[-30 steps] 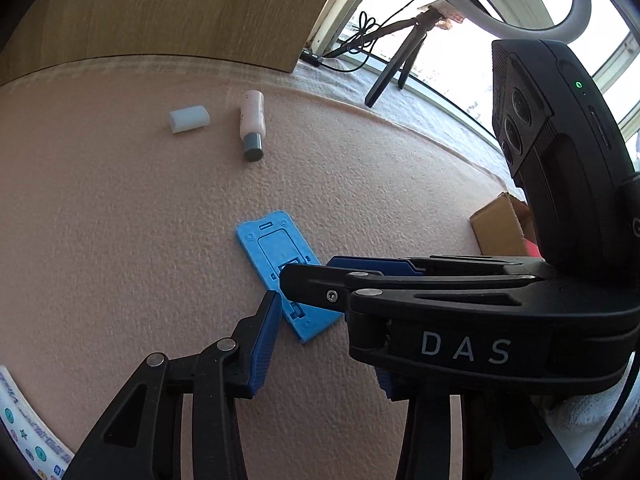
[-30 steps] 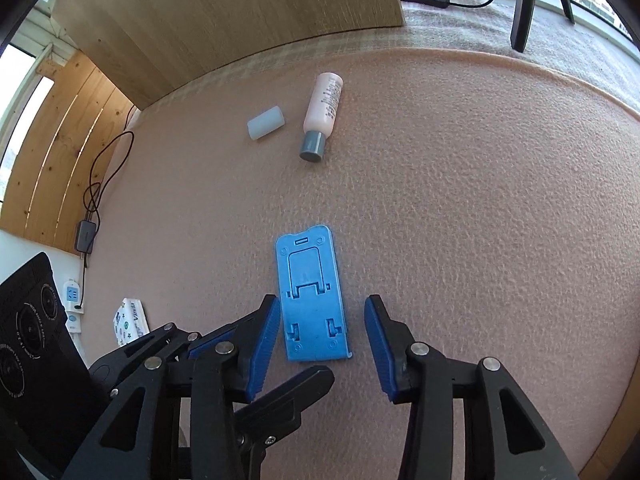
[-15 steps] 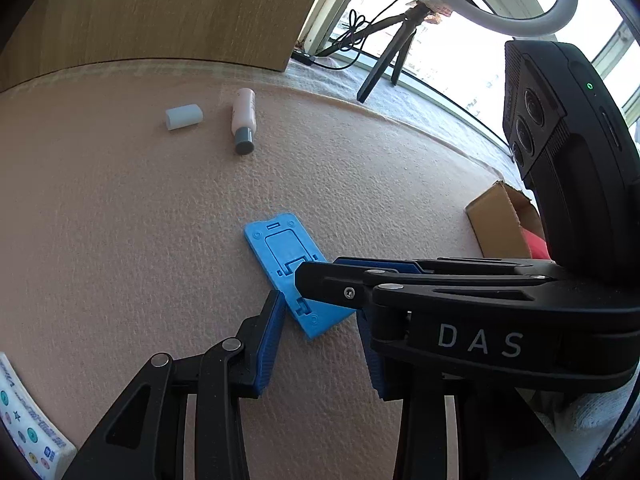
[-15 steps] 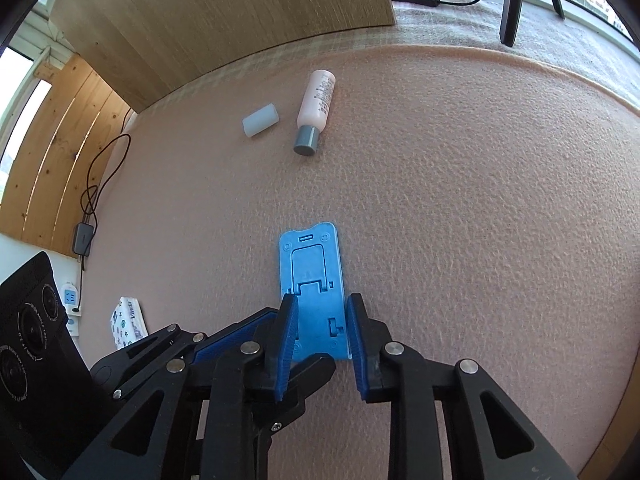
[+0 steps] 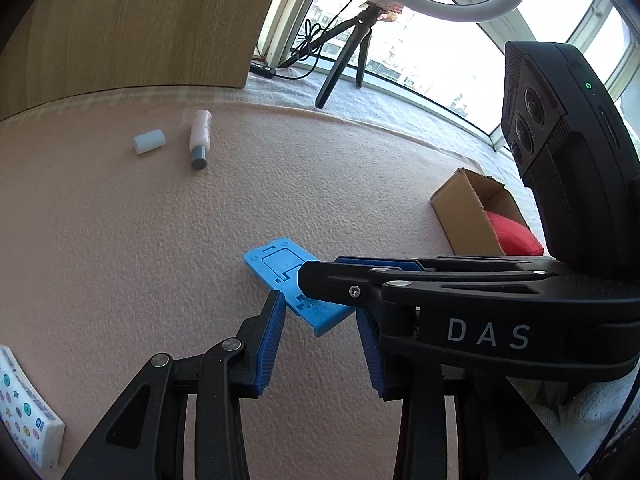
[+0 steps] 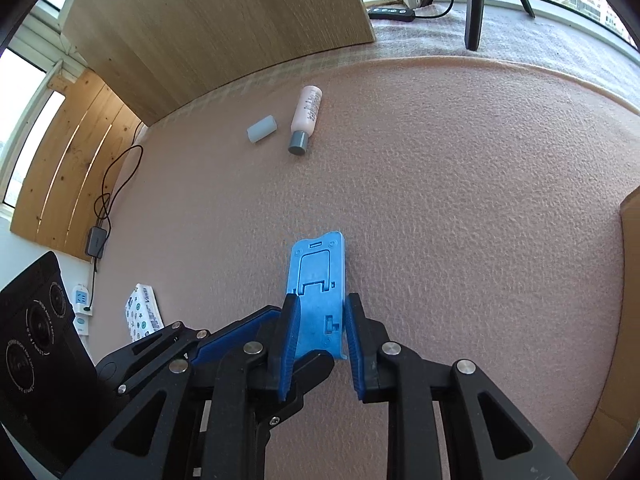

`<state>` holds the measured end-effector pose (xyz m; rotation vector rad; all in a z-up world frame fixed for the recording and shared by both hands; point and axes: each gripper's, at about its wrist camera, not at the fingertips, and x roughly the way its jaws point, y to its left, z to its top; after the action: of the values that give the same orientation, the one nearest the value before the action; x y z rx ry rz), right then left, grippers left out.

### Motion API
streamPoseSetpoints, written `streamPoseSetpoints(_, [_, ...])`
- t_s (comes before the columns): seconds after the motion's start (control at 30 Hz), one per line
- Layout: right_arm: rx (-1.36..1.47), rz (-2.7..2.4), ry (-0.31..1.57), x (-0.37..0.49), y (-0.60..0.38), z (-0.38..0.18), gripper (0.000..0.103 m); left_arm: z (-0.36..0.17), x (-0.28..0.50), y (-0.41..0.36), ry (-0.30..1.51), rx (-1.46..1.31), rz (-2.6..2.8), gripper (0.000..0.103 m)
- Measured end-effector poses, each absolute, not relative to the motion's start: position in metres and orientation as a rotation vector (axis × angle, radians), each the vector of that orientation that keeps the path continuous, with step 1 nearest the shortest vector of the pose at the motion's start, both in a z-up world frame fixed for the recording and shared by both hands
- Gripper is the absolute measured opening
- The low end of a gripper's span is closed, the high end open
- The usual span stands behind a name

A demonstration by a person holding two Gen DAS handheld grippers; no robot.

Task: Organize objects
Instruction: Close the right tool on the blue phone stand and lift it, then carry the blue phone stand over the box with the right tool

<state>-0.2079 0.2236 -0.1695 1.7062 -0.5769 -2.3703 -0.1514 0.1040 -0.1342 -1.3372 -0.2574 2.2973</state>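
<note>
A blue plastic phone stand [image 6: 318,276] is clamped by its long sides near its close end in my right gripper [image 6: 318,304], which is shut on it. The stand hangs just above the pink mat [image 6: 460,200], casting a shadow. In the left wrist view the same blue stand [image 5: 280,268] pokes out from under the right gripper's black finger. My left gripper [image 5: 320,320] stands open, with the stand's near corner lying between its fingertips, not squeezed. Far off lie a pink bottle with a grey cap [image 6: 305,118] and a small white cylinder [image 6: 262,129].
A cardboard box [image 5: 468,216] holding something red [image 5: 512,234] sits on the mat's right side. A printed tissue pack [image 5: 24,404] lies at the left edge. A wooden board [image 6: 220,20] stands behind the mat, and a tripod [image 5: 344,60] stands by the window.
The right gripper's jaws closed onto the sides of the blue stand. Both grippers then drew back and rose, and the stand came up off the mat.
</note>
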Motion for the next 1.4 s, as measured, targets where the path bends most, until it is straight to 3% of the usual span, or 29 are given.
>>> streamPoseSetpoints(0.47, [1.634, -2.460, -0.642, -0.183, 0.267, -0.137, 0.021, -0.102, -0.147, 0.154, -0.174, -1.249, 2.259, 0.039])
streamPoseSetpoints(0.93, [1.563, -2.645, -0.753, -0.123, 0.346, -0.092, 0.021, -0.063, -0.120, 0.257, -0.066, -1.127, 2.105, 0.040])
streamPoseSetpoints(1.4, [1.563, -2.775, -0.959, -0.036, 0.430, -0.087, 0.021, -0.066, -0.076, 0.361, 0.033, -1.100, 1.910, 0.040])
